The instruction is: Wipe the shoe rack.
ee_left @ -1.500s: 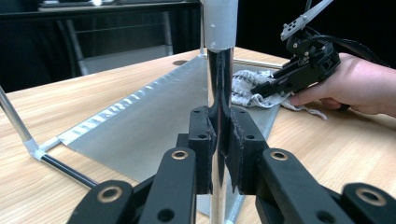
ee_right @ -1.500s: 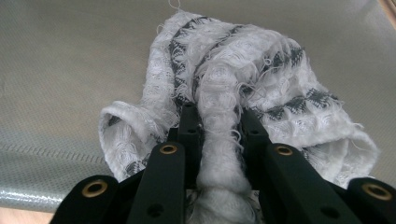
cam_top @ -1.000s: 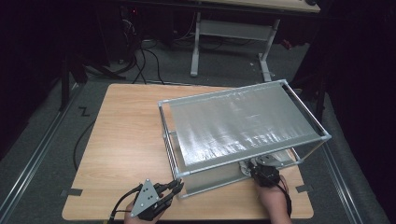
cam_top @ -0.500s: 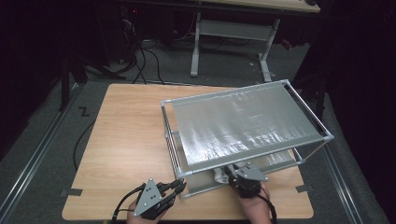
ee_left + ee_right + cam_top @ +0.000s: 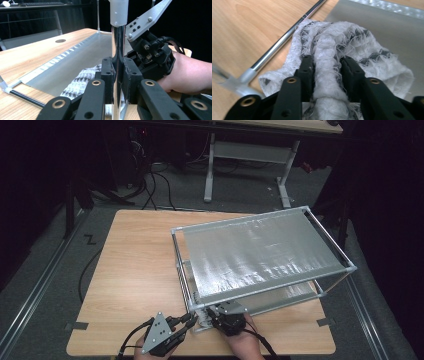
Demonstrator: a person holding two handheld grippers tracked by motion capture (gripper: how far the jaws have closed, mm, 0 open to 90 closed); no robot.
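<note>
Left gripper [image 5: 117,75] clamped on the shiny round metal post [image 5: 118,50] of the foil-shelved wire rack [image 5: 260,255]; right gripper [image 5: 327,67], jaws just opening, straddles a frayed white woven cloth [image 5: 342,45] (grey-patterned) bunched on the rack's matte lower shelf [image 5: 374,25].

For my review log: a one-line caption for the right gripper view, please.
Right gripper with a white patterned cloth between its jaws, beside the rack's metal rod.

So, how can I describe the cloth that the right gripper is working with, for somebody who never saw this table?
On the wooden table stands a metal-framed rack. At its near corner, on the bottom shelf, lies a bunched white cloth between the right gripper's jaws. It is the one soft, frayed thing there, with dark woven marks.
</note>
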